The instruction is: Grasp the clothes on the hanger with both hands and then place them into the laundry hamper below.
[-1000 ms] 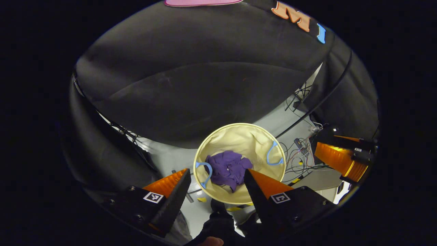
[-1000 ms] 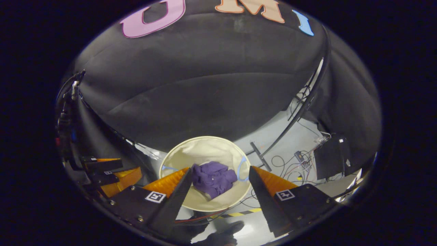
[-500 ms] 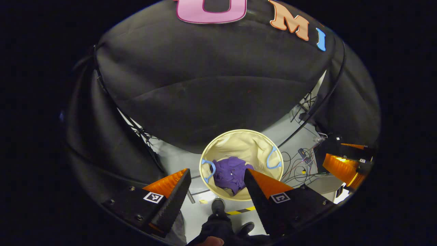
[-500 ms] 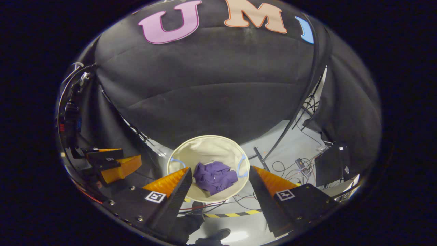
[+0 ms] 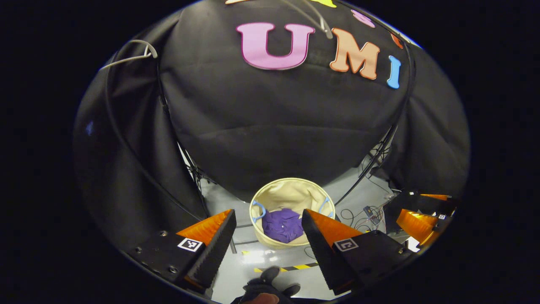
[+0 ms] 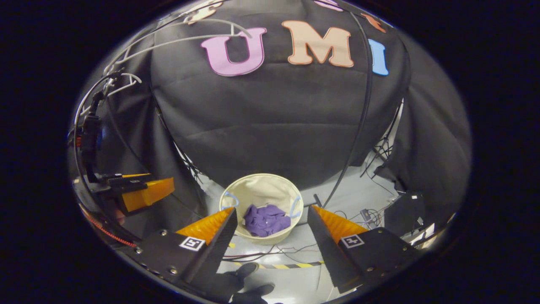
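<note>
A purple garment [image 5: 282, 225] lies crumpled inside the cream round laundry hamper [image 5: 291, 192] with blue handles, on the floor well below both grippers. In the right gripper view the same garment [image 6: 265, 220] rests in the hamper [image 6: 261, 185]. My left gripper [image 5: 268, 217] is open and holds nothing; it also appears at the left edge of the right gripper view [image 6: 139, 192]. My right gripper [image 6: 271, 215] is open and holds nothing; it appears at the right of the left gripper view [image 5: 422, 213]. A bare white hanger [image 6: 126, 82] hangs at the upper left.
Black cloth walls surround the booth. Loose cables [image 6: 367, 213] and a black box [image 6: 405, 207] lie on the grey floor right of the hamper. Yellow-black tape [image 5: 291, 267] marks the floor near a person's dark shoes [image 5: 265, 285]. A black pole [image 6: 358, 122] slants down toward the hamper.
Both grippers have risen and tilted upward away from the hamper, which now looks smaller and lower. The garment stays in the hamper. Both grippers stay open.
</note>
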`<state>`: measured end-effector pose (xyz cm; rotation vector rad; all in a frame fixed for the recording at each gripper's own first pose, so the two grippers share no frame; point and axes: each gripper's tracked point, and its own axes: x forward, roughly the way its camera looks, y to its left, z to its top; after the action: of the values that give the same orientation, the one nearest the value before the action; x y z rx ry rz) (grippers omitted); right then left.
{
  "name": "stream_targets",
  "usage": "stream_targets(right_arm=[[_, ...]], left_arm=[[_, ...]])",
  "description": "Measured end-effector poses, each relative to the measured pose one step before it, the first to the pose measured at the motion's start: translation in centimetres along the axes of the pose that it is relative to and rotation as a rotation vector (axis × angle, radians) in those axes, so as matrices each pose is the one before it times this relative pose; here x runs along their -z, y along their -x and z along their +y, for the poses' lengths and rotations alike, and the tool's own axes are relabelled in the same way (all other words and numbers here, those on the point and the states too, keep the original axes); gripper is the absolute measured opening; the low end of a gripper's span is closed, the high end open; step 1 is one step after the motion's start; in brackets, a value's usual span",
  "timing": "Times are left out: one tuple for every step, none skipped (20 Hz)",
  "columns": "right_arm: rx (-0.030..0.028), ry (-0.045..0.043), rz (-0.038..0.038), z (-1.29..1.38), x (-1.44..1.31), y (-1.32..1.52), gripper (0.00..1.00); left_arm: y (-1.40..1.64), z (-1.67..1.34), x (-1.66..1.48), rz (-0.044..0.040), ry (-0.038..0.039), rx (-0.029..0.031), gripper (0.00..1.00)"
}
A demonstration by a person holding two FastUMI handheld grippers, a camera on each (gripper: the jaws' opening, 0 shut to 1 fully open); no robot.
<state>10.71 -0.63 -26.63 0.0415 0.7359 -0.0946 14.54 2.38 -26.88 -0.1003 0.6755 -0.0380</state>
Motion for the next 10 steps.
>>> stream_targets(right_arm=[[-0.00148, 0.00049, -0.01798, -0.139, -0.475, 1.066, 1.00], [-0.00053, -0.00181, -0.01678, -0.097, -0.542, 0.887, 1.00], [-0.00071, -0.00829, -0.02363, -0.023, -0.557, 1.019, 0.97], [-0.00166, -0.01158, -0.02301, -0.005, -0.272, 0.815, 1.00], [-0.00433, -0.01257, -0.02281, -0.003, -0.135, 0.834, 1.00], [-0.00578, -0.00911, -0.02220, -0.003, -0.675, 0.708, 1.00], [0.00006, -0.00293, -0.02251, -0.100, -0.653, 0.533, 1.00], [0.00195, -0.00052, -0.01994, -0.034, -0.674, 0.445, 1.00], [0.00010, -0.00011, -0.01774, -0.026, -0.581, 0.617, 1.00], [-0.00440, 0.00234, -0.01998, 0.180, -0.713, 0.751, 1.00]], left_arm=[[0.745, -0.053, -0.258, -0.00874, 0.00094, 0.00021, 0.98], [1.519, -0.152, 0.044, 0.00040, -0.00025, -0.00173, 0.98], [1.131, 0.071, -0.241, -0.00681, 0.00102, -0.00081, 0.98], [1.072, -0.004, -0.527, -0.01481, -0.00232, 0.00113, 0.98], [0.855, 0.046, -0.464, -0.01357, -0.00422, -0.00142, 0.98], [0.807, 0.190, -0.459, -0.01454, -0.00160, -0.00570, 0.98], [0.754, 0.059, -0.680, -0.01621, -0.00074, -0.00224, 0.98], [0.759, 0.295, -0.954, -0.02794, -0.00528, -0.01218, 0.98], [0.637, 0.343, -1.069, -0.02341, -0.00779, -0.01390, 0.98], [0.709, 0.280, -1.033, -0.02401, -0.01129, -0.01279, 0.97]])
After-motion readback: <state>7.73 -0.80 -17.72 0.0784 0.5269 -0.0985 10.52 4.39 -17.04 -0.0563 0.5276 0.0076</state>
